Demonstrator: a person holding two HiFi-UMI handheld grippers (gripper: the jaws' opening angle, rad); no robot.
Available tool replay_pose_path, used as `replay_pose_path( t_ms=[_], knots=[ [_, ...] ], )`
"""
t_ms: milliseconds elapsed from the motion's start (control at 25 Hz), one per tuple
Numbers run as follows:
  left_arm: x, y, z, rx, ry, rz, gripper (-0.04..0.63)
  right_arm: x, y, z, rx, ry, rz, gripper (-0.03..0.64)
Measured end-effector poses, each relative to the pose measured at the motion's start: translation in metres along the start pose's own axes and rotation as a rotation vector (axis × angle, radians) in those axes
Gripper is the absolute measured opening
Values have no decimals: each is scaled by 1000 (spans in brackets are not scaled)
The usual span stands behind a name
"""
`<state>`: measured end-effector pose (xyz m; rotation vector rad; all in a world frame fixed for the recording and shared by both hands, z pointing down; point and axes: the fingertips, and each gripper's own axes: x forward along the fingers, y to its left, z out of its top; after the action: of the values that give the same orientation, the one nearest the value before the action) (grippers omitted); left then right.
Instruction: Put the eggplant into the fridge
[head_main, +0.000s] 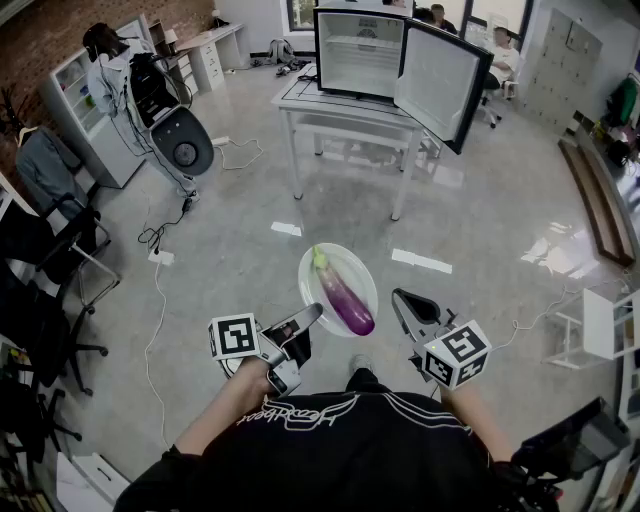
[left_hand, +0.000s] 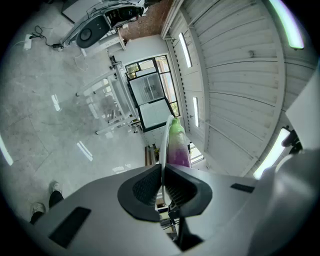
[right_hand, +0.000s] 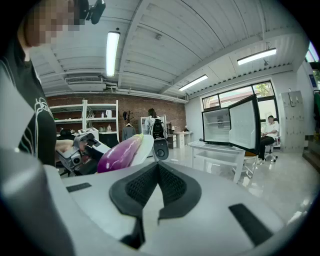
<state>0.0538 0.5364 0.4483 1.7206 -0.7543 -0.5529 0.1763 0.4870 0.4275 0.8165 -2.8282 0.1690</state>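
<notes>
Head view | eggplant: glossy purple, green stem | on white plate

Saw a glossy purple eggplant, paling to white and then green at the stem, on a plain white plate. Noted a black casing and white inside on the fridge, and a white table. Found grey shells and black, finely ribbed pads on the left gripper and right gripper, each with black-and-white square markers. Made out a shiny pale grey floor, a red-brown brick wall and a black shirt with white lettering.
</notes>
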Motion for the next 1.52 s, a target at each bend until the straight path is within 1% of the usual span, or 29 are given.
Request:
replay_pose_path(
  t_ms=[120, 400, 560, 720, 960, 1120, 1200, 1320, 1520],
  knots=[
    [0, 1, 0, 3, 0, 9, 26, 0, 0, 0, 1, 0, 5, 8],
    [-2, 2, 0, -12, 6, -1, 26, 3, 4, 0, 0, 5, 2, 8],
    [-2, 3, 1, -20, 2, -10, 26, 3, 3, 0, 18, -1, -3, 8],
    [-2, 6, 5, -3, 6, 1, 26, 4, -1, 4, 30, -11, -11, 8],
    [4, 3, 7, -22, 15, -24, 26, 7, -2, 6, 31, -19, -13, 8],
    [9, 6, 14, -8, 18, -13, 26, 11, -9, 8, 27, -15, -16, 8],
    [11, 6, 17, -21, 17, -20, 26, 16, -12, 9, 28, -17, -13, 8],
    [16, 12, 25, -17, 15, -5, 26, 25, -19, 10, 31, -16, -5, 9],
    [32, 17, 43, -31, 7, -13, 26, 46, -38, 11, 35, -13, 4, 8]
  ],
)
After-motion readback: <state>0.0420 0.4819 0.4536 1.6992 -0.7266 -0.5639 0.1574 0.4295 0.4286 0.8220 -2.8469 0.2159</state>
